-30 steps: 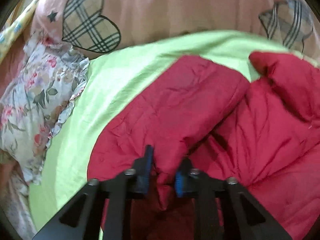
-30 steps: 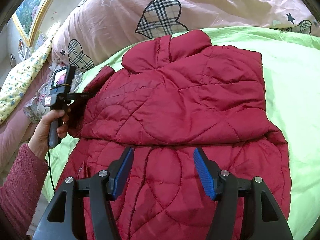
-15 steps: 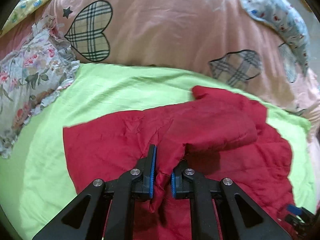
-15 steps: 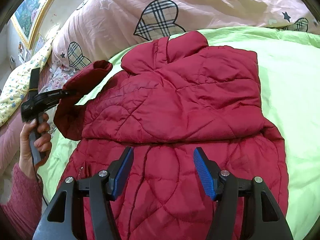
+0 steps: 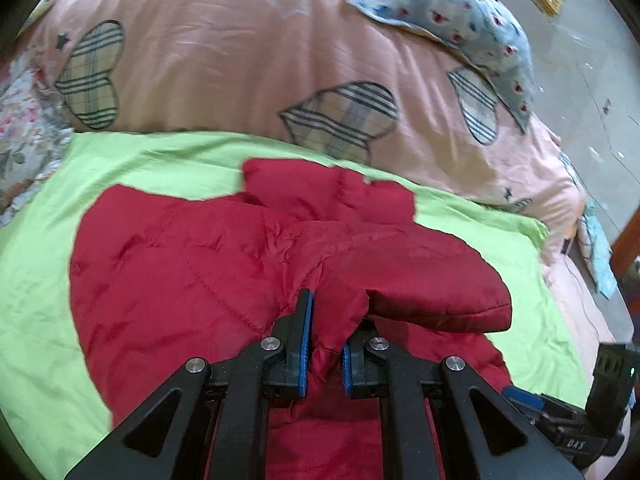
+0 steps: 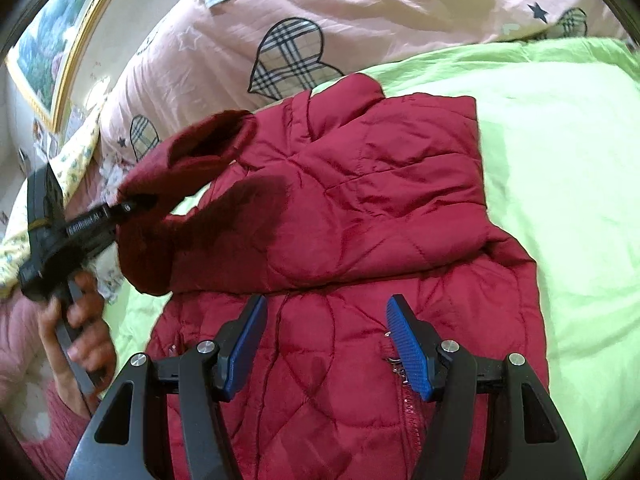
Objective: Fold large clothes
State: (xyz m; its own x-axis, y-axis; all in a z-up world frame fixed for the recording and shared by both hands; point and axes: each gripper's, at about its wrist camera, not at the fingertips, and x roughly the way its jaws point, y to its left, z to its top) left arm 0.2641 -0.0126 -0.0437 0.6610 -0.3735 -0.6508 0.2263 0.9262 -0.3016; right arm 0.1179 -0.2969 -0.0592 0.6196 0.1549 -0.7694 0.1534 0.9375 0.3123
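A red quilted jacket lies on a lime-green sheet, its right sleeve folded across the chest. My left gripper is shut on the left sleeve and holds it lifted above the jacket body. From the right wrist view the left gripper shows at the left with the raised sleeve hanging from it. My right gripper is open and empty, hovering over the jacket's lower front near the zipper.
A pink duvet with plaid hearts lies bunched behind the jacket. A floral pillow sits at the left. A blue patterned cloth lies on top of the duvet. A framed picture hangs on the wall.
My left gripper has lifted the sleeve and carried it to the right, over the jacket body. My right gripper has stayed open in about the same place.
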